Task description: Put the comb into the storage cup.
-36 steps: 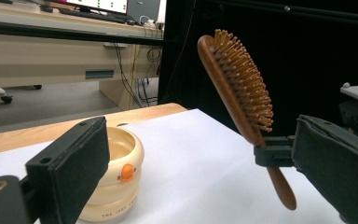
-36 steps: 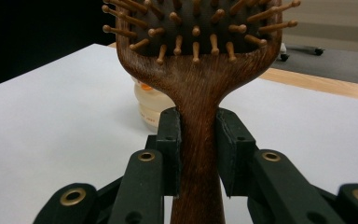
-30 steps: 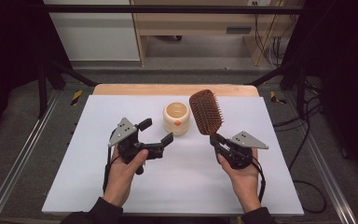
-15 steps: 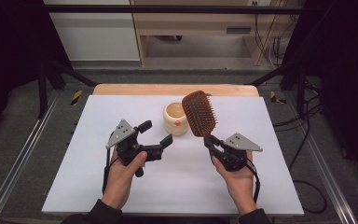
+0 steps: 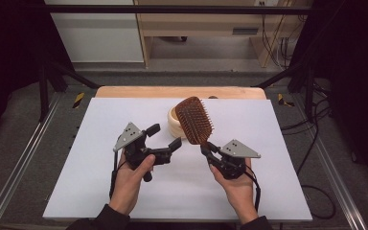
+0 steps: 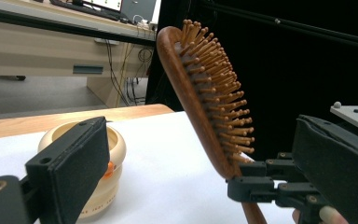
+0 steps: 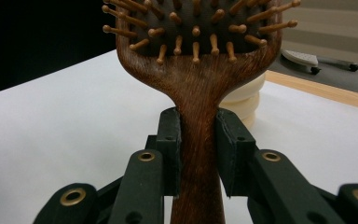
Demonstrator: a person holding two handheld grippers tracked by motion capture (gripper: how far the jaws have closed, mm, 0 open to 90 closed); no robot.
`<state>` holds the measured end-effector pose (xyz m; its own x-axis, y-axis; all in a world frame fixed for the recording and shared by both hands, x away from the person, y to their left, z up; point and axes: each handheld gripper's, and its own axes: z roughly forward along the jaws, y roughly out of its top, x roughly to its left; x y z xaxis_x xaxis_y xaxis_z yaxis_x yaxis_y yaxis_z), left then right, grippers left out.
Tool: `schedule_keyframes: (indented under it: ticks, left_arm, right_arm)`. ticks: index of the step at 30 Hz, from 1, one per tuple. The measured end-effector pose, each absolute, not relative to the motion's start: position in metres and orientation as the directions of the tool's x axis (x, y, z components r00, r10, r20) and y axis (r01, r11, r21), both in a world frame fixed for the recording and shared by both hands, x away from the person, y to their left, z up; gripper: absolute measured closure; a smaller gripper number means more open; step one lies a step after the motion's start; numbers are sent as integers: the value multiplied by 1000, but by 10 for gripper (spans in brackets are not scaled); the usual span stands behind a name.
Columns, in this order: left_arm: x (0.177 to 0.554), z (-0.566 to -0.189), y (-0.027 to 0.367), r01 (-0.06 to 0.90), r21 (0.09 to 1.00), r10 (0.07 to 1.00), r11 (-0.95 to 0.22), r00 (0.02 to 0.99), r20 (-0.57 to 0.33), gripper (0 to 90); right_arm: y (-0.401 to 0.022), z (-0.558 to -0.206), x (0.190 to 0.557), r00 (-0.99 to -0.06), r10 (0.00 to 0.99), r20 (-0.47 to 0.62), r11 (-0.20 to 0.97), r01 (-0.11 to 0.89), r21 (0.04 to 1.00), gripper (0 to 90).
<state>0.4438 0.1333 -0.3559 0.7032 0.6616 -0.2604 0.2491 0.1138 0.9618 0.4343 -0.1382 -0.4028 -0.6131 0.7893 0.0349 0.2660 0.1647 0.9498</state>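
Item 1: dark brown wooden paddle hairbrush with peg bristles [image 5: 193, 120]. My right gripper [image 5: 207, 151] pinches its handle, both pads pressed on the wood. The brush is lifted off the white table [image 5: 100, 191]; its long axis runs from my right tongs toward 11 o'clock, head uppermost.

Item 2: my left gripper [image 5: 165, 137], jaws spread, holding nothing, at 9 o'clock of the handle, nearest free hand.

Item 3: round cream wooden bowl [image 5: 175, 122], behind the brush head.

Your table [image 5: 124, 201], white sheet [image 5: 96, 143] covering its top, bare wood strip [image 5: 139, 92] along the far edge beyond the sheet, cream bowl [image 5: 175, 125] resting on the sheet near that strip
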Motion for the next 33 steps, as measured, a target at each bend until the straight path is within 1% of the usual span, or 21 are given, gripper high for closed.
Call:
schedule_keyframes:
  ticks: [19, 29, 33]
  left_arm:
    - [451, -356, 136, 272, 948, 653, 163, 691, -310, 43]
    - [457, -354, 140, 313, 931, 637, 189, 682, -359, 44]
    - [460, -355, 143, 332, 922, 630, 199, 678, -380, 58]
  right_arm:
    - [-111, -406, 424, -675, 737, -24, 232, 220, 948, 726]
    - [-101, -409, 421, -696, 717, -40, 257, 210, 943, 726]
    - [-97, -410, 419, -703, 710, -46, 264, 205, 943, 726]
